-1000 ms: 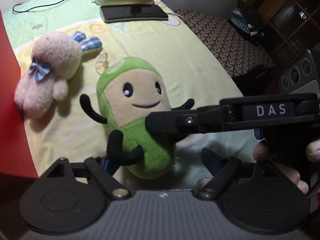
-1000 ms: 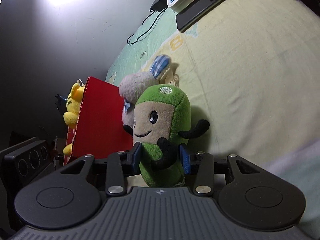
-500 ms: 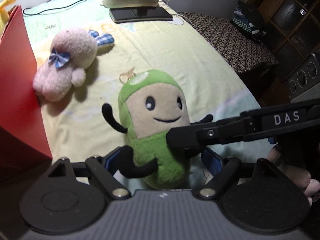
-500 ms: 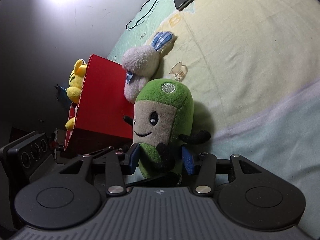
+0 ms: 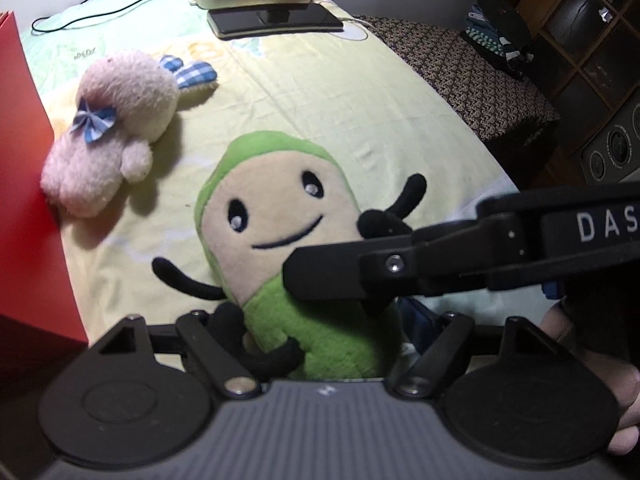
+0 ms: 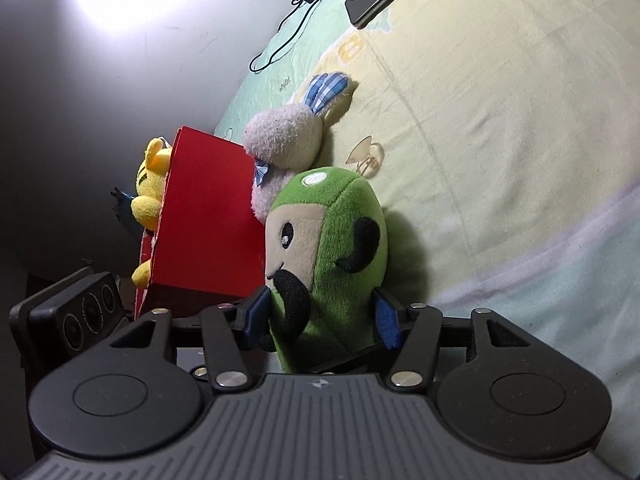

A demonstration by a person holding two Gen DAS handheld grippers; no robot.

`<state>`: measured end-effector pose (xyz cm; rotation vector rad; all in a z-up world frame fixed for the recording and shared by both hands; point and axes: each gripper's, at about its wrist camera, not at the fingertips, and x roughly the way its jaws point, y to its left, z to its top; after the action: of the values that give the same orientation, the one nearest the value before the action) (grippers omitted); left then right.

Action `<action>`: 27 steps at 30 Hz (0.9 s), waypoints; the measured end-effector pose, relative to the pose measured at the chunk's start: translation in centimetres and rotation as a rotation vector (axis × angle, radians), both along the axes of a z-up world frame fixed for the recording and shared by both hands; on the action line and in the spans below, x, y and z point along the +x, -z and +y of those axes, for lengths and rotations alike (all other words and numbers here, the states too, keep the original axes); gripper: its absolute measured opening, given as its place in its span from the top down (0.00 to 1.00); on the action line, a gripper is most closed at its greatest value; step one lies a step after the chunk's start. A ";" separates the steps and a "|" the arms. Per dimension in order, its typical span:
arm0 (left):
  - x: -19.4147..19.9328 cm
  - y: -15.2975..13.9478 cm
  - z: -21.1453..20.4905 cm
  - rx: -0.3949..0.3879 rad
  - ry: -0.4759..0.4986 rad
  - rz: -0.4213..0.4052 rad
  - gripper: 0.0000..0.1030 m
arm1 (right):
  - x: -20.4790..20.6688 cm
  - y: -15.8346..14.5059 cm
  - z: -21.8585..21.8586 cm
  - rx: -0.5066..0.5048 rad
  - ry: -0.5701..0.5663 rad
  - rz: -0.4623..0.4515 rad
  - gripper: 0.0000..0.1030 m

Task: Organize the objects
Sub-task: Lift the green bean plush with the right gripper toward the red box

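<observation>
Looking along my left hand-held gripper (image 5: 320,326), I see its fingers spread loosely around the green plush (image 5: 280,232) on the bed (image 5: 360,92), near the pink bunny (image 5: 116,128). From the right wrist, my right hand-held gripper (image 6: 322,316) clamps the green plush's lower body beside the red box (image 6: 208,216) holding a yellow plush (image 6: 150,184).

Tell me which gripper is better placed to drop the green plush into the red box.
Probably right: the right gripper has its jaws pressing the green plush, beside the red box. The left gripper looks open around it.

Fuzzy plush green toy (image 5: 280,216) – smooth, seemingly cotton bedsheet (image 5: 360,92).
</observation>
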<state>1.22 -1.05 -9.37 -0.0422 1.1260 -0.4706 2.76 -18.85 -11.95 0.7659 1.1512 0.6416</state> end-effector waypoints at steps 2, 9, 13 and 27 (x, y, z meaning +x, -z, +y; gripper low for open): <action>-0.4 -0.6 0.5 -0.014 0.000 -0.007 0.23 | -0.2 -0.4 0.1 0.007 -0.005 -0.006 0.46; -2.5 -3.9 2.4 -0.041 0.022 -0.082 0.23 | -2.2 -3.8 1.8 0.007 -0.025 -0.101 0.47; -3.6 -6.4 3.9 -0.063 0.036 -0.140 0.23 | -3.4 -6.3 2.9 0.002 -0.022 -0.175 0.47; -6.5 -14.5 11.3 -0.093 0.028 -0.378 0.23 | -5.6 -13.8 9.5 0.037 -0.006 -0.449 0.47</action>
<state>-5.31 10.28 5.15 -0.0167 0.7342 -0.5307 -2.89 -9.39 1.81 0.6088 0.7321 0.7938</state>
